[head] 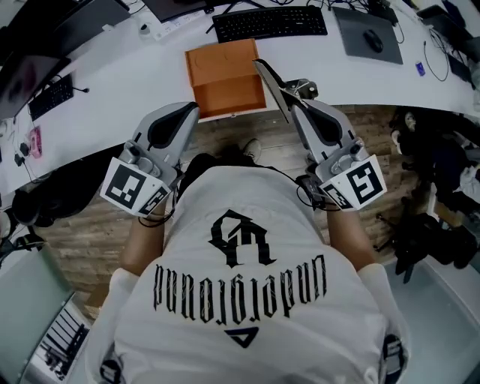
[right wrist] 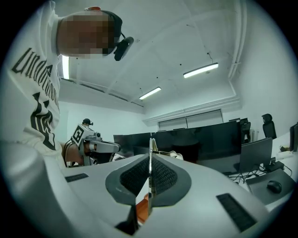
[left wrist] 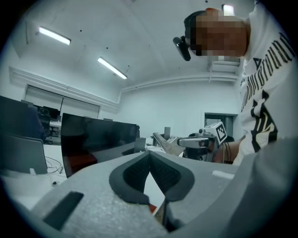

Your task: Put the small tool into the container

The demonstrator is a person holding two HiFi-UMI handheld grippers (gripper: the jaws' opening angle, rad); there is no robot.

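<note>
In the head view an orange open box (head: 225, 79) sits at the near edge of the white desk (head: 112, 82). My right gripper (head: 291, 105) is shut on a thin flat metal tool (head: 268, 76), whose blade sticks out over the box's right side. In the right gripper view the tool (right wrist: 150, 162) stands edge-on between the pads, with a bit of the orange box (right wrist: 143, 208) below. My left gripper (head: 192, 110) hovers just short of the box's near left corner. In the left gripper view its jaws (left wrist: 150, 157) meet at the tips with nothing between them.
A black keyboard (head: 270, 21) lies behind the box, and a grey mat with a mouse (head: 373, 40) lies at the right. A second keyboard (head: 51, 96) lies at the left. Dark monitors (right wrist: 209, 139) stand on the desk. Below the desk edge is a wooden floor (head: 225, 139).
</note>
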